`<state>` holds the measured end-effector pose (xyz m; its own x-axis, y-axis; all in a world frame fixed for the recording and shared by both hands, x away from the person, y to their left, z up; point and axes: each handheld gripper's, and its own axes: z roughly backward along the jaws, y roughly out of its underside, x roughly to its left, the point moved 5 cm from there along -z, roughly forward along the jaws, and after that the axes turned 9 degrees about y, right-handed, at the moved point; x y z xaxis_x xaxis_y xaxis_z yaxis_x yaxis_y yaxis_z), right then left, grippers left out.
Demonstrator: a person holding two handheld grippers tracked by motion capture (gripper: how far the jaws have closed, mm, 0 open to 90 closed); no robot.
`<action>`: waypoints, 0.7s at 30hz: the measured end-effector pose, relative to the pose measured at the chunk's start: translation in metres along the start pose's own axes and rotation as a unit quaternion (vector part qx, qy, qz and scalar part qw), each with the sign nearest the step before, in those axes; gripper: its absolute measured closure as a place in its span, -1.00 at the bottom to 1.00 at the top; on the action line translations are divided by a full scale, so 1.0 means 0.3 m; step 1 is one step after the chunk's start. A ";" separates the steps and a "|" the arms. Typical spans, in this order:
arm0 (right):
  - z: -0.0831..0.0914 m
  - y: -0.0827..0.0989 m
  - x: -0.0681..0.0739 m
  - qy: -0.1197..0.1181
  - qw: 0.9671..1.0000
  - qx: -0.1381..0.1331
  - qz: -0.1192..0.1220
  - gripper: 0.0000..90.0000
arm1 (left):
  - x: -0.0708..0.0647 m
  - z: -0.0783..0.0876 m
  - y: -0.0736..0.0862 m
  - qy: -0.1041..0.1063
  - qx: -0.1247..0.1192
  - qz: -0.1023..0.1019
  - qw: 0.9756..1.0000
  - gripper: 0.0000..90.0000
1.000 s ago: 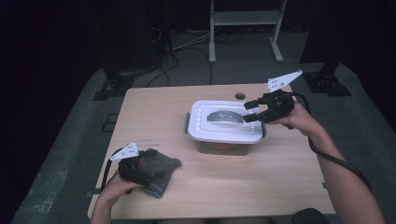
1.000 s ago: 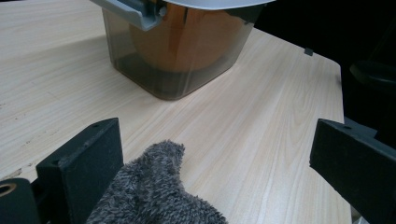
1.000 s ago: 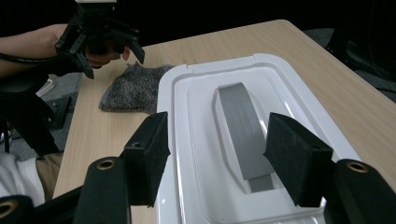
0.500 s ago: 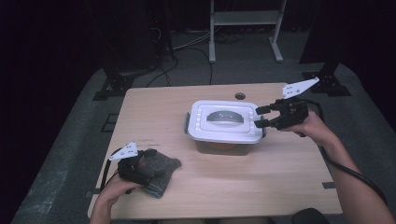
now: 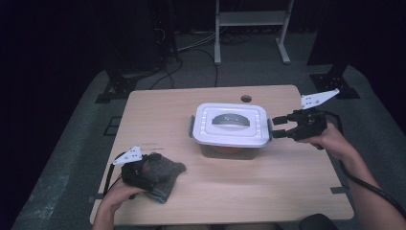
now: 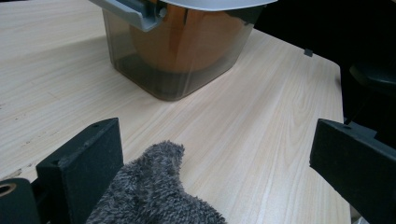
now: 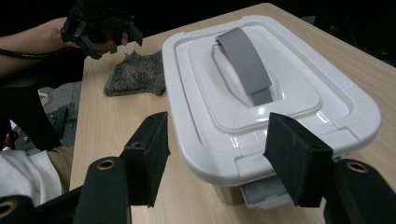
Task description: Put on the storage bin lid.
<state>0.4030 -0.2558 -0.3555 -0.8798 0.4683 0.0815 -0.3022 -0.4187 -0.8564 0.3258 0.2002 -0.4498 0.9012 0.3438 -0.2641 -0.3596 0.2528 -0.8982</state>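
A clear plastic container (image 5: 229,149) with a white lid (image 5: 231,124) and a grey handle (image 5: 231,119) stands mid-table; something orange-brown shows through its wall (image 6: 187,42). My right gripper (image 5: 277,127) is open at the container's right end, pointing at it. In the right gripper view its jaws (image 7: 219,154) flank the near end of the lid (image 7: 261,93), above a grey latch (image 7: 261,193), without touching. My left gripper (image 5: 143,170) rests open on a grey fuzzy cloth (image 5: 165,175) at the front left. The cloth (image 6: 154,196) lies between its spread jaws.
The wooden table (image 5: 268,191) has a round hole (image 5: 246,98) behind the container and a dark tape mark (image 5: 337,190) near its right front corner. A metal stand (image 5: 249,19) and cables lie on the floor beyond the far edge.
My right gripper has moved off the lid's right part, out to the right and a little down, to the container's right end. The left gripper and cloth have stayed put.
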 end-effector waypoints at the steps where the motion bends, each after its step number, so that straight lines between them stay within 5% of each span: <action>1: 0.001 0.006 0.000 0.001 1.000 -0.001 -0.001 -0.15 | 0.000 0.000 0.000 0.000 0.001 0.000 1.000 -0.96; 21: 0.025 0.118 -0.003 0.007 1.000 0.004 -0.031 -0.15 | 0.000 -0.003 0.002 0.000 0.004 -0.001 1.000 -0.96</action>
<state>0.3904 -0.2769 -0.3820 -0.8545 0.5037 0.1267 -0.3581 -0.3946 -0.8462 0.3257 0.1995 -0.4507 0.9022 0.3426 -0.2621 -0.3595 0.2614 -0.8958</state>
